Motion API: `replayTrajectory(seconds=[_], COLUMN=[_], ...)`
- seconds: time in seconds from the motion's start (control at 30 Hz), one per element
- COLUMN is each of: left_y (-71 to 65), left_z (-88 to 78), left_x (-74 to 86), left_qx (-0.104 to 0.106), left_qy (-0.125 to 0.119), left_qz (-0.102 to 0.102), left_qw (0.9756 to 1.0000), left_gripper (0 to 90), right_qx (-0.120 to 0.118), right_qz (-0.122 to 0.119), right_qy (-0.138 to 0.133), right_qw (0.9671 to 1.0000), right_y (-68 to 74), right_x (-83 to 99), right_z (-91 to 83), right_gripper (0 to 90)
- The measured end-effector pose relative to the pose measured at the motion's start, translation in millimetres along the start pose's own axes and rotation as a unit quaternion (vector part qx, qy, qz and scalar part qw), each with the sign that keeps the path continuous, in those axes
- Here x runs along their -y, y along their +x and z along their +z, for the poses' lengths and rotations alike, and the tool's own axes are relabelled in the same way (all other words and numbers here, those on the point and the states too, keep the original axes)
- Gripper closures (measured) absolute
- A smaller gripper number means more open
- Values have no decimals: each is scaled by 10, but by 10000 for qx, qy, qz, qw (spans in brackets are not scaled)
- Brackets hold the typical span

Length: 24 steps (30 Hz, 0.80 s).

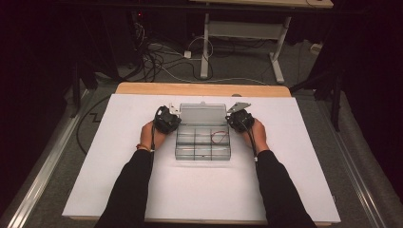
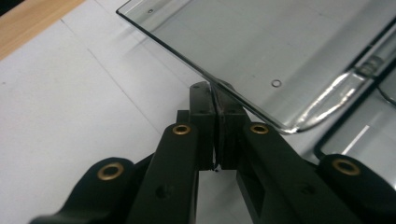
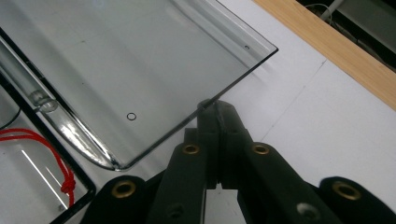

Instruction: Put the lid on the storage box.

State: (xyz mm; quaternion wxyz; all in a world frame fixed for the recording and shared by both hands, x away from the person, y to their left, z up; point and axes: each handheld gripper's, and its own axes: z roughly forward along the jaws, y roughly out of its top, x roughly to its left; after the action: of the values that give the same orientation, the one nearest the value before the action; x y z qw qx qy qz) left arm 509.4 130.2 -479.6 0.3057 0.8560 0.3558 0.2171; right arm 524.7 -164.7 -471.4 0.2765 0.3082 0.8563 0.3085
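Holding the clear lid of the compartment box by both side edges: my left gripper has its jaws closed flat on the lid's left edge, the thin plastic sandwiched between the pads, and my right gripper is likewise pinched shut against the opposite edge (the pad faces meet so tightly there that I cannot see a gap). The box sits mid-table on the white sheet, lid raised at the far side and leaning back. Open room: wide bare sheet to the left, right and near side of the box; the wooden table edge runs close behind the lid. Materials: lid is transparent, smoke-tinted hard plastic, glossy, with sharp straight edges, a rounded corner near the hinge and a small moulded ring on its face. Box base is the same clear plastic, split by thin dividers into rectangular cells. A red cord, knotted and looped, lies in the cell nearest my right gripper. Sheet is matte, smooth, faintly creased. Jaws are matte black with brass-coloured rivets.
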Motion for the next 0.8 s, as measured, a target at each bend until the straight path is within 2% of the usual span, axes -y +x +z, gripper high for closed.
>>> replayTrajectory(seconds=[0.23,0.33,0.8], left_y=[-6,-16,-14], left_z=[-3,-10,-95], left_x=[-31,-40,-99], left_qx=[-206,-316,-563], left_qy=[-113,-216,-602], left_qz=[-33,-99,-138], left_qw=[9997,9992,9965], left_gripper=[856,856,856], right_qx=[54,174,329], right_qz=[74,88,195], right_qy=[-155,-193,-612], right_qw=[9998,9996,9974], right_y=[-4,16,16], right_x=[-10,-29,-69], right_z=[-34,-52,-149], right_gripper=[900,900,900])
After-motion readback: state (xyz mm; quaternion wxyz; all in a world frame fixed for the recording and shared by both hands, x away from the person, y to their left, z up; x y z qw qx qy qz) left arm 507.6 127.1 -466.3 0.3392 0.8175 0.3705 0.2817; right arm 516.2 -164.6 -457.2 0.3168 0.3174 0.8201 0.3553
